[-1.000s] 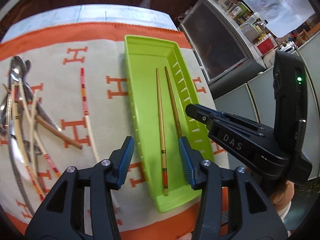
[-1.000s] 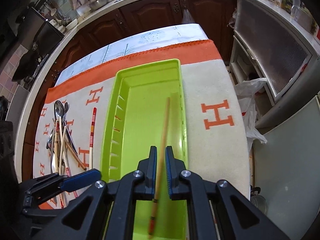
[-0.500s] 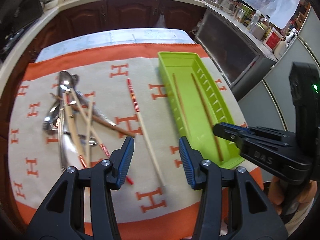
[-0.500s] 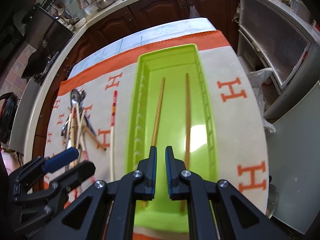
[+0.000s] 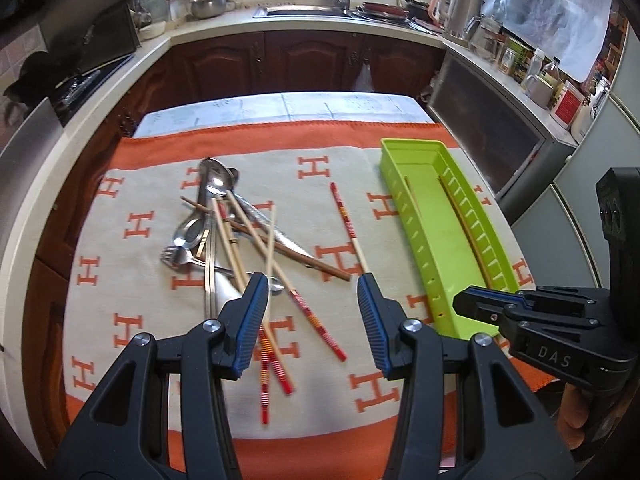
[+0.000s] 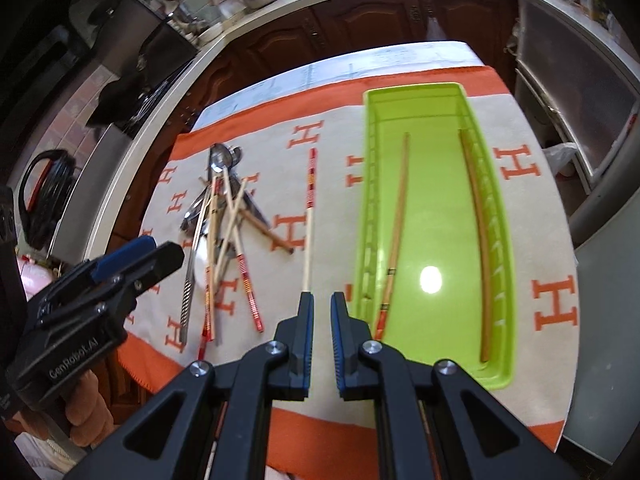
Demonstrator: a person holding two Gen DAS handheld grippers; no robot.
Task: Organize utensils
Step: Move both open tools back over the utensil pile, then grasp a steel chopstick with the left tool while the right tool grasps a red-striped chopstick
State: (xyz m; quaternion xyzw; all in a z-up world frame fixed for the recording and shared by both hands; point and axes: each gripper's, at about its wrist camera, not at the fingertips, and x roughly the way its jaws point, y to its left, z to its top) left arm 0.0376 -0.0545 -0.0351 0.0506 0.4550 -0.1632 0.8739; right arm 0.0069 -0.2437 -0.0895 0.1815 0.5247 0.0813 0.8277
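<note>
A lime green tray (image 6: 440,240) (image 5: 436,236) lies on the right of the cloth and holds two wooden chopsticks (image 6: 396,232) (image 6: 478,236), one near each long wall. A single red-striped chopstick (image 6: 310,208) (image 5: 347,220) lies on the cloth left of the tray. Further left is a pile of spoons, forks and chopsticks (image 5: 228,232) (image 6: 220,224). My left gripper (image 5: 312,308) is open and empty, above the near end of the pile. My right gripper (image 6: 321,316) is empty with jaws nearly closed, above the cloth beside the tray's near left corner.
A cream and orange cloth (image 5: 152,280) covers the table. Kitchen counters with a sink (image 5: 304,10) and dark cabinets stand behind. A steel appliance (image 5: 492,136) and jars are at the right. The table's near edge is close under both grippers.
The right gripper let go of the chopstick, which now lies in the tray by the right wall. Both grippers pulled back and leftward, away from the tray toward the pile.
</note>
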